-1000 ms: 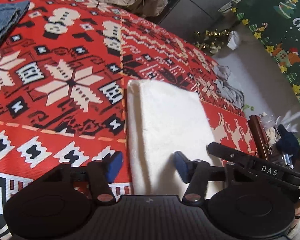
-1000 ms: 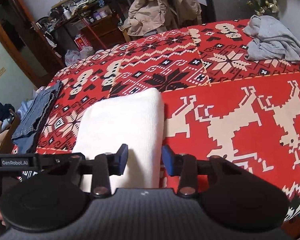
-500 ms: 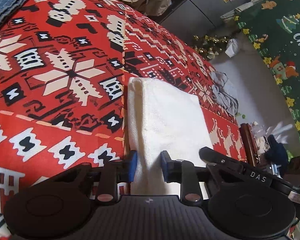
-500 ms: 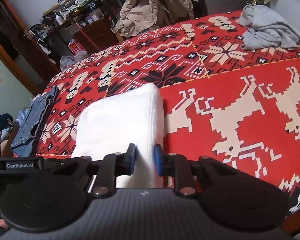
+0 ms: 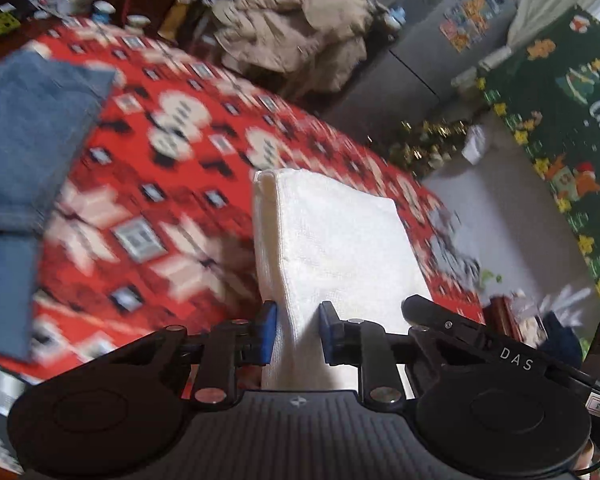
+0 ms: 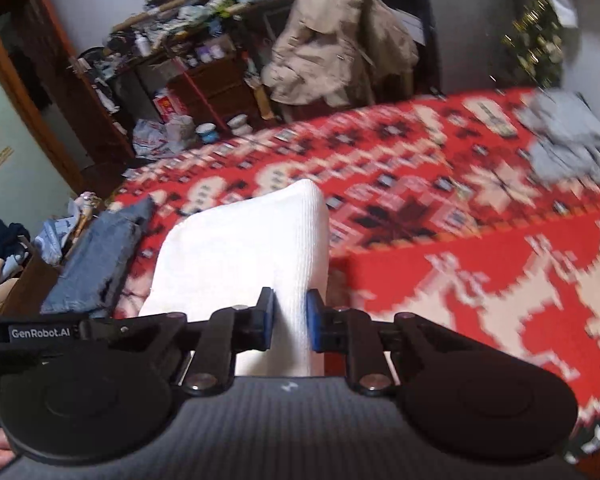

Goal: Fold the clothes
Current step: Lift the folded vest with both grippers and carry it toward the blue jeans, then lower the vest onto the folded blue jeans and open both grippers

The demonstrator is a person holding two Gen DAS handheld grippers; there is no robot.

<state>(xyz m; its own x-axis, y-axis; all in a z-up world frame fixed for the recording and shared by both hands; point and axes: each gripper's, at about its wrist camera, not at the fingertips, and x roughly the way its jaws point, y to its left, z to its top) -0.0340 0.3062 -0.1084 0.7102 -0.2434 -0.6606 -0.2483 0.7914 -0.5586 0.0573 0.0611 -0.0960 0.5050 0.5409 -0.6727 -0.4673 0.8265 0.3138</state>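
A folded white garment [image 5: 336,240] is held up above the red patterned bedspread [image 5: 160,200]. My left gripper [image 5: 298,330] is shut on its near left edge. My right gripper [image 6: 290,318] is shut on its near right edge, and the white garment [image 6: 244,256] stretches away from the jaws in the right wrist view. Folded blue jeans [image 5: 24,140] lie on the bed to the left; they also show in the right wrist view [image 6: 96,260].
A crumpled grey garment [image 6: 572,148] lies at the bed's far right. A beige coat [image 6: 336,44] hangs over a chair behind the bed. A cluttered wooden shelf [image 6: 196,76] stands beyond. A green Christmas rug [image 5: 572,120] covers the floor to the right.
Both grippers closed on the white garment's near edge, then lifted it off the bed. The views now sit higher and swing left, towards the jeans.
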